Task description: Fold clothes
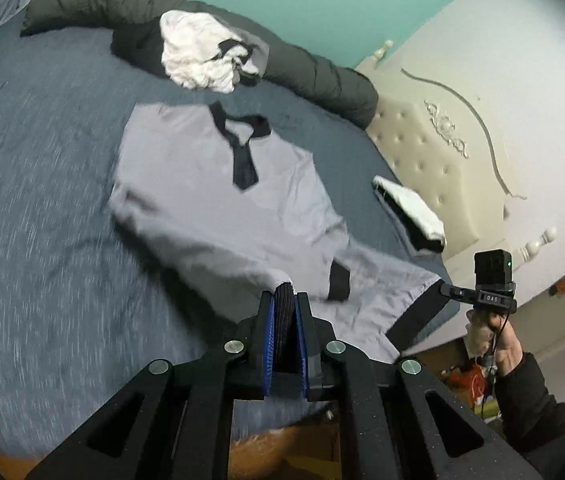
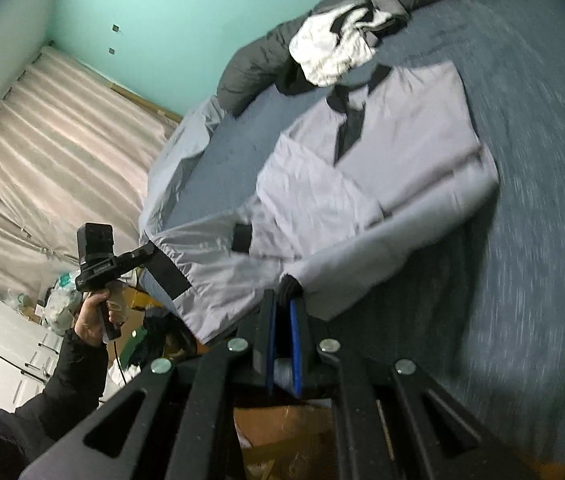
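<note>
Both sets of jaws are pinched nearly closed on cloth: the left gripper (image 1: 284, 300) clamps a dark ribbed hem edge of the pale grey shirt with black collar and placket (image 1: 210, 168), and the right gripper (image 2: 282, 300) clamps the matching dark hem corner on its own side. Between them the bottom of the shirt hangs lifted off the mattress, while its upper half, collar included, lies flat on the blue-grey heathered bed sheet (image 1: 42, 220). One sleeve with a black cuff band (image 1: 339, 280) is already turned in across the body.

Judging from this, the step in hand is carrying the hem up toward the collar to halve the shirt. To do it well, both hands should travel together at equal height, keeping the hem taut and level so the turned-in sleeve does not slide out, then lay the hem just below the collar before letting go. A lopsided lift would skew the fold.

Beyond the collar a crumpled white garment (image 1: 198, 56) sits on a dark grey rolled duvet (image 1: 314, 72). A folded white-and-black item (image 1: 410, 208) lies near the cream tufted headboard (image 1: 434, 152). A person's hand (image 2: 94, 316) in a black sleeve holds the left handle.
</note>
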The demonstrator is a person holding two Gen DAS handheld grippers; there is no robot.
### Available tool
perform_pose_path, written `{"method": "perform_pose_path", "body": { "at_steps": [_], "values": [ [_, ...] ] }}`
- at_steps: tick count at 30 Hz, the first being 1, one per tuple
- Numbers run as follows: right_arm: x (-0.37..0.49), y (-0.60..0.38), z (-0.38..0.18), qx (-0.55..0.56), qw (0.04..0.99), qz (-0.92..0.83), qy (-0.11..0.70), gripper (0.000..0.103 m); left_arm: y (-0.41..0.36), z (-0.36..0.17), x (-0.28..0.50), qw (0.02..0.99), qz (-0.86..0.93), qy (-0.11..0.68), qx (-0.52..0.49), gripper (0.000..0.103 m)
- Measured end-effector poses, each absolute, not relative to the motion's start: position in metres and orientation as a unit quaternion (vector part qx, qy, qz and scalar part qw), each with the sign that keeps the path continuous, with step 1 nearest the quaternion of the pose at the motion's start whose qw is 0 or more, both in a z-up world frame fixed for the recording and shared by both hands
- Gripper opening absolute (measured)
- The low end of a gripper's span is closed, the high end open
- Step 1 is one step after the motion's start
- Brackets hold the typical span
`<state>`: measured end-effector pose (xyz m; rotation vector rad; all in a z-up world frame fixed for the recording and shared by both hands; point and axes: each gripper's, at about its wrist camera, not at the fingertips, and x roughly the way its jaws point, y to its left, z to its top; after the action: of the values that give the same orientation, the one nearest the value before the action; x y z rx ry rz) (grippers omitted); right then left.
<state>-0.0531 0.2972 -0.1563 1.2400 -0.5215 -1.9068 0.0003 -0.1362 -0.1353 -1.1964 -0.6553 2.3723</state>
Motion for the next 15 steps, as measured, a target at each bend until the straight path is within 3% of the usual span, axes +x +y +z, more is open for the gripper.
{"method": "perform_pose_path", "body": {
  "at_steps": [15],
  "values": [
    [-0.242,0.277,-0.136,0.447,0.367,-0.787,-0.215,0.006,-0.170,-0.118,-0.189,0.170,0.860,-0.247,-0.412,0.010]
  ]
}}
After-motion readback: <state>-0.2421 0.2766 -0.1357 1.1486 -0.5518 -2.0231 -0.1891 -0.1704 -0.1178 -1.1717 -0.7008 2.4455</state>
